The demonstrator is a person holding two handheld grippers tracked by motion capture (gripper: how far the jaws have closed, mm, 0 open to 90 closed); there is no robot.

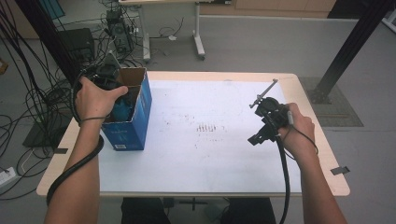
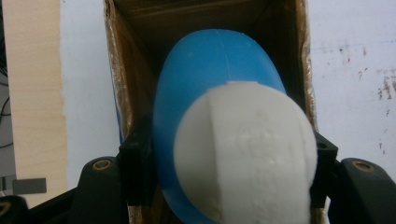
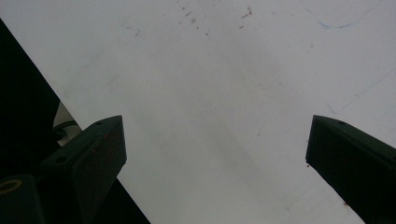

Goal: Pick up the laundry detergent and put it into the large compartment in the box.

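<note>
blue plastic bottle with a white cap [image 2: 219, 140] sits clamped in the left gripper [image 2: 229, 186], partway inside the open blue cardboard box [image 1: 133, 112]; lower it straight, clear of the walls. right gripper [image 3: 215, 154] gapes empty.

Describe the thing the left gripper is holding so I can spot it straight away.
Start at the open blue carton standing at the table's left edge. In its mouth, the left gripper clamps a smooth blue bottle with a rounded white cap, the carton's sole glossy, curved content.
</note>
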